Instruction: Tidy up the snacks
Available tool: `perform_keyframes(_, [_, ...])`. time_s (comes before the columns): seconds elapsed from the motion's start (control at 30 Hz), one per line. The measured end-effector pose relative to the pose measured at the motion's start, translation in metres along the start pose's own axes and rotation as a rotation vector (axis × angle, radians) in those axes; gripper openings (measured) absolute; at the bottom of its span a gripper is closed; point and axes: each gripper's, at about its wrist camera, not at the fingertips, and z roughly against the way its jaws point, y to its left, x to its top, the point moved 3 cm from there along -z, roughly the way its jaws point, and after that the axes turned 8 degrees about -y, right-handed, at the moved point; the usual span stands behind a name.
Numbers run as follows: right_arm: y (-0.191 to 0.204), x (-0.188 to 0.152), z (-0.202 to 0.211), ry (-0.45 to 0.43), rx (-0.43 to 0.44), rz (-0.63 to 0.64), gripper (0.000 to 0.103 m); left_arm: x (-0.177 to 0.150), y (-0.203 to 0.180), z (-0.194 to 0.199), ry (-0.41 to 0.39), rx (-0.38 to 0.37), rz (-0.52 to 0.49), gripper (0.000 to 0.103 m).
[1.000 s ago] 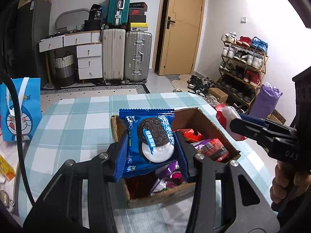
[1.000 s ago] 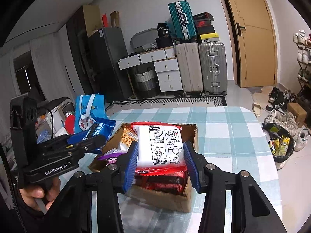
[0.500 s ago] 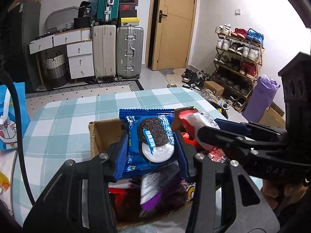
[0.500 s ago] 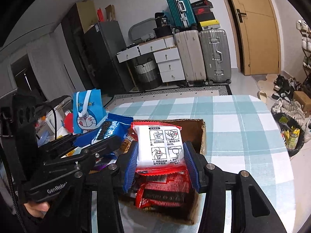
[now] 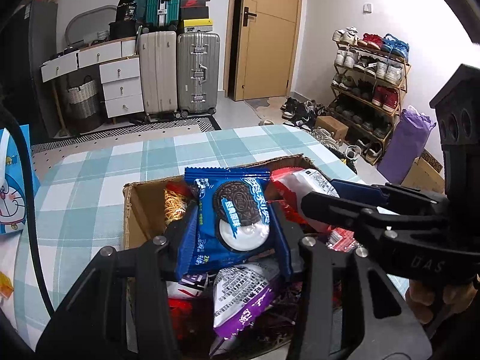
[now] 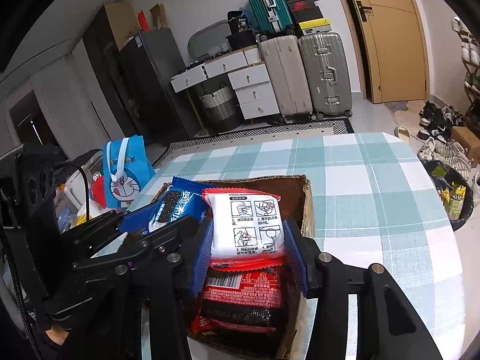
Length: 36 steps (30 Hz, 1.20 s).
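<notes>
Left tool (image 5: 237, 225) clamped on the blue cookie packet (image 5: 234, 213); right tool (image 6: 249, 240) clamped on the red-and-white packet (image 6: 247, 228). Both packets hang over the open cardboard box (image 6: 309, 207), which sits on the checked counter (image 6: 375, 198) and is already crowded with snacks, a purple packet (image 5: 240, 297) near the front.

Risks, as judged:
- Tools side by side over one box; their frames may collide on descent.
- Packets released onto the heap could slide over the rim.
- Pressing down could crush the cookies.
</notes>
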Motion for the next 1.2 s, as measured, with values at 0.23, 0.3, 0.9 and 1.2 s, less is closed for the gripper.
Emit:
perform_keyframes(0.23, [0.002,-0.002,-0.003,-0.001,-0.008,0.039,0.047,-0.003,0.004,-0.006,0.012,-0.009,0.006,0.045])
perform_keyframes(0.3, [0.002,-0.003,-0.001,-0.001,-0.004,0.047,0.049,-0.004,0.007,-0.003,0.011,-0.008,0.015,0.051])
perform_keyframes(0.9, [0.023,-0.019,0.071,-0.106,0.0,0.17,0.102,-0.029,0.045,0.094,-0.132,0.049,0.065,0.102])
perform_keyframes(1.2, [0.033,-0.048,0.101,-0.178,0.033,0.185,0.103,-0.064,0.031,0.138,-0.165,0.056,0.049,0.102])
